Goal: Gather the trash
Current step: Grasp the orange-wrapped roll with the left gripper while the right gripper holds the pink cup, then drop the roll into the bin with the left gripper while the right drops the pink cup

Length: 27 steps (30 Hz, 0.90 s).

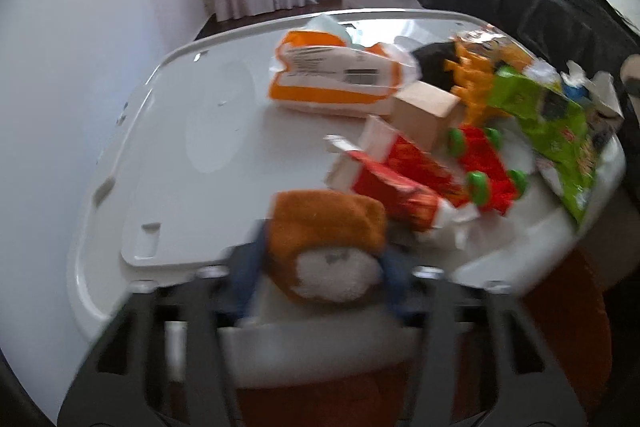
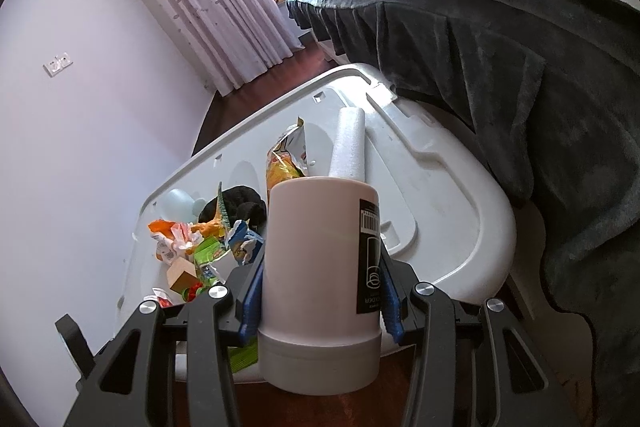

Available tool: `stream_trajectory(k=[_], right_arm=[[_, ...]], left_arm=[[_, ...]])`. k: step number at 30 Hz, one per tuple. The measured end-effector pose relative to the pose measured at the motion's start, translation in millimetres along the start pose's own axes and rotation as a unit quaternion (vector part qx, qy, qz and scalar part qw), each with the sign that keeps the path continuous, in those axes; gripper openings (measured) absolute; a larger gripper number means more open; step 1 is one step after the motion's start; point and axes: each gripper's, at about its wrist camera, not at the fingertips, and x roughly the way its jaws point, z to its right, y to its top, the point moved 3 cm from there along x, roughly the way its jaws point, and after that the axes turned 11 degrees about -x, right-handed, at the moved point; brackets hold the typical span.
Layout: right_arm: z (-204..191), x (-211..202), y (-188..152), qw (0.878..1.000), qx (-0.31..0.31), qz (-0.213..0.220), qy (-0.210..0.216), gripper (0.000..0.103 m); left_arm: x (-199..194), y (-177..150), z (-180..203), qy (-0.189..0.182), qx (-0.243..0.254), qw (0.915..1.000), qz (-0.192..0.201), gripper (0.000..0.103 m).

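The left gripper (image 1: 324, 263) clamps a blurred orange-and-white plush toy (image 1: 326, 247); the right gripper (image 2: 320, 291) clamps a pale cylindrical container (image 2: 320, 279), which hides the tabletop (image 2: 440, 195) behind.

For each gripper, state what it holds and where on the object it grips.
Left gripper clamps an orange-and-white plush toy by its sides. Right gripper clamps a pale cylindrical canister by its lower side walls.

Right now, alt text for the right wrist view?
The right gripper clamps an upright pale cylindrical container with a black label over a white plastic table. Wrappers and toys litter its left side; a dark blanket hangs right.
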Motion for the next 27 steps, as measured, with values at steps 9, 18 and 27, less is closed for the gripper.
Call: stream_trajectory(k=[9, 18, 27], right_arm=[[-26, -9, -1, 0.998, -0.065, 0.021, 0.017, 0.047], [-60, -24, -19, 0.988, -0.138, 0.042, 0.047, 0.047], [-101, -27, -100, 0.979, -0.197, -0.012, 0.058, 0.047]], left_arm=[[-54, -9, -9, -0.024, -0.084, 0.9962, 0.002, 0.032], [-113, -44, 13, -0.005, -0.066, 0.9978, 0.001, 0.032], [-99, -102, 32, -0.015, -0.05, 0.9974, -0.051, 0.032]])
